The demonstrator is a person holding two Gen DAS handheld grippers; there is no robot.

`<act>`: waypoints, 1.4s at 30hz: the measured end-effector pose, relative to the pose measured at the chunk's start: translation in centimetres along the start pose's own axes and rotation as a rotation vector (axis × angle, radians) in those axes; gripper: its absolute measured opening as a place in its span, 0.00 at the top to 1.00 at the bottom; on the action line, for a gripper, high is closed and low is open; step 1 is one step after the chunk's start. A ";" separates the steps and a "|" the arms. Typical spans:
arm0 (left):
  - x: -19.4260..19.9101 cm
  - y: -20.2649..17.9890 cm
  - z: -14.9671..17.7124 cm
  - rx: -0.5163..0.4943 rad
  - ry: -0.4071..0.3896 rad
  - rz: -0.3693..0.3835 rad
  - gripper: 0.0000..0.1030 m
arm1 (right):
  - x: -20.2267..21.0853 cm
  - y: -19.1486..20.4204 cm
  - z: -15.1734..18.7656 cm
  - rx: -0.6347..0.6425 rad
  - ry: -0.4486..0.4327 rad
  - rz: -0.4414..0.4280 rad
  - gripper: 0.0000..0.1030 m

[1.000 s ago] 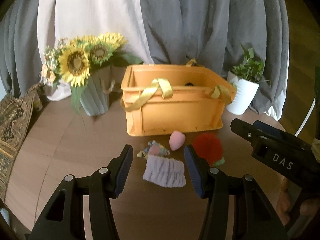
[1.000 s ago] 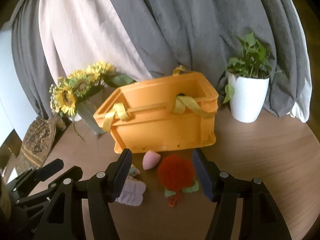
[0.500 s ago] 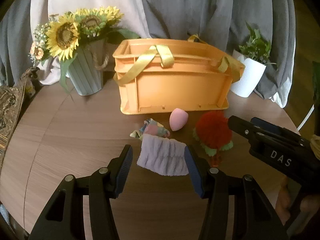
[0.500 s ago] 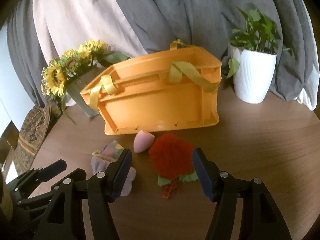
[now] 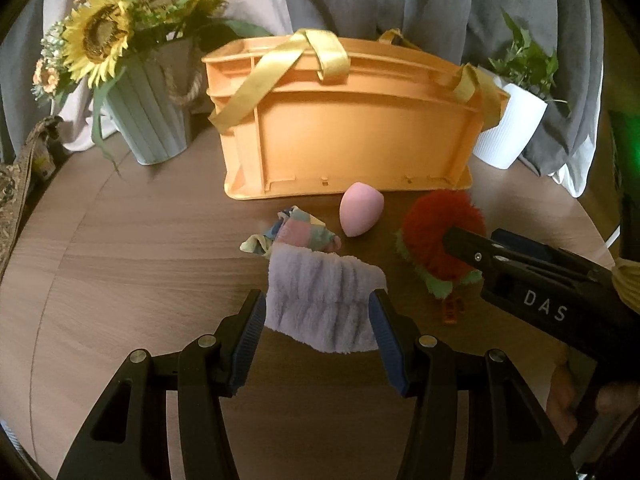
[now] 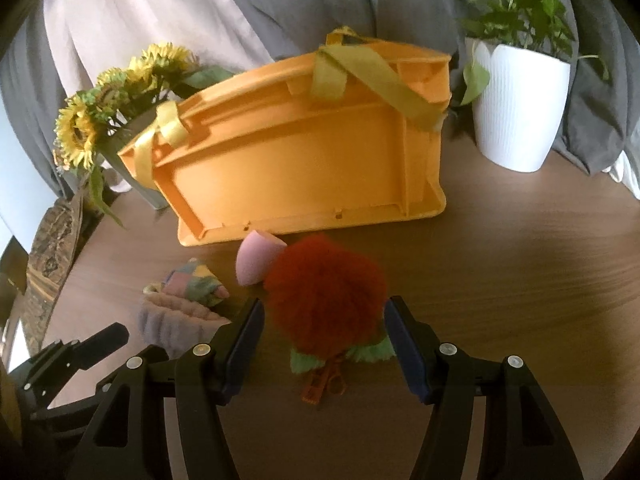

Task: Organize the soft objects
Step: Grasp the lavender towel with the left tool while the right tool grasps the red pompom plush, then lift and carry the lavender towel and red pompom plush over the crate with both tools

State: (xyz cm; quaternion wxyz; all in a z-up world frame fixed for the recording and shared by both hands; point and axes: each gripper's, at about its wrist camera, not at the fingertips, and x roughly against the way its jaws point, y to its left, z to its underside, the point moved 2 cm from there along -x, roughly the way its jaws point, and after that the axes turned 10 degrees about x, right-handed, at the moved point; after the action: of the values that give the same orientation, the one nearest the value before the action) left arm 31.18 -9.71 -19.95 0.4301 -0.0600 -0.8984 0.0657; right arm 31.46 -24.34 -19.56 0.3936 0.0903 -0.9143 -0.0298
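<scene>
A lilac fluffy cloth [image 5: 324,300] lies on the round wooden table between the open fingers of my left gripper [image 5: 318,304]. A red fluffy pompom with green leaves and an orange clip [image 6: 326,300] lies between the open fingers of my right gripper [image 6: 324,316]. Behind them lie a pink egg-shaped sponge [image 5: 360,208] and a small pastel patchwork cloth [image 5: 298,232]. The orange crate [image 5: 348,128] with yellow ribbon handles stands just beyond. In the right wrist view the lilac cloth [image 6: 176,320], sponge [image 6: 254,258] and crate [image 6: 296,164] also show.
A grey vase of sunflowers [image 5: 148,116] stands left of the crate. A white pot with a green plant [image 6: 520,108] stands to its right. Grey and white curtains hang behind. A patterned cloth [image 5: 12,200] lies at the table's left edge.
Both grippers have moved forward and lower. The lilac cloth now sits between the left fingers and the red pompom between the right fingers. Both stay open.
</scene>
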 end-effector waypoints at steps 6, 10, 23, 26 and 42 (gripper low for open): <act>-1.4 0.0 -0.4 -0.004 0.021 -0.001 0.49 | -1.9 -0.3 0.0 0.003 0.026 -0.010 0.38; -2.0 0.1 -0.5 0.000 0.033 0.007 0.49 | -2.9 -0.3 0.0 0.002 0.037 -0.013 0.38; -1.9 0.7 -0.4 0.031 0.030 0.028 0.75 | -4.1 0.2 0.1 0.039 0.051 -0.004 0.61; -1.6 0.6 -0.4 0.037 0.026 0.036 0.76 | -3.8 0.1 0.1 0.032 0.047 -0.005 0.64; 1.7 -0.3 -0.6 0.024 -0.029 0.072 0.77 | 0.1 0.5 0.4 0.013 0.007 0.002 0.66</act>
State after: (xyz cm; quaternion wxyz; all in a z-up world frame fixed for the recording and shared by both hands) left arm 30.61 -9.72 -18.18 0.4151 -0.0864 -0.9009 0.0927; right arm 31.08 -23.91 -19.72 0.3962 0.0918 -0.9133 -0.0230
